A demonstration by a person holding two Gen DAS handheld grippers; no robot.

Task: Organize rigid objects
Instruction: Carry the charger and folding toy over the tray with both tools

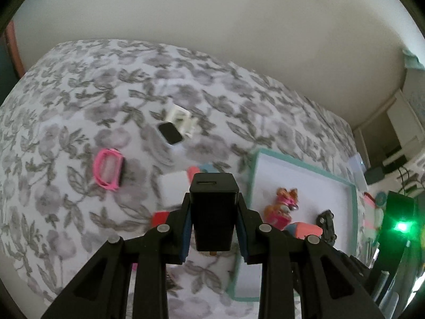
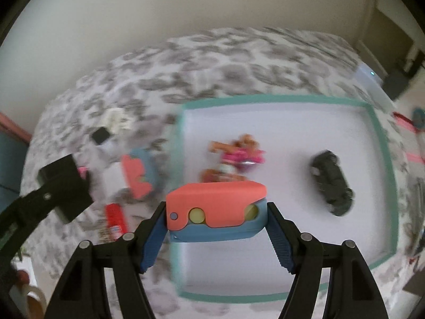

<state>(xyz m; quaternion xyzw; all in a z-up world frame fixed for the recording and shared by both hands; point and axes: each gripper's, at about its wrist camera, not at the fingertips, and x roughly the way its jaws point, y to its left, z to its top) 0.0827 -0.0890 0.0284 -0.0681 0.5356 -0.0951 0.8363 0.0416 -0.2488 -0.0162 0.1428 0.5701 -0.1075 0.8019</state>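
While both grippers are loaded, the sorting stands partway done, judged from how things lie.
Landmark: teal-rimmed tray point(image 2: 382, 143) on the floral bedspread point(image 1: 79, 101).
Already in tray: toy dog figure point(image 2: 233, 156); black toy car point(image 2: 332, 183).
Left gripper point(image 1: 213, 212): clamped on a black USB charger point(image 1: 213, 207), held above the bedspread just left of the tray.
Right gripper point(image 2: 216, 218): closed on a coral-and-blue case point(image 2: 215, 207), over the tray's near-left part.
Still outside, left of tray: pink-framed item point(image 1: 109, 170), black rounded block point(image 1: 170, 133), white piece point(image 1: 180, 118), second coral-and-blue case point(image 2: 139, 175), red item point(image 2: 115, 218).
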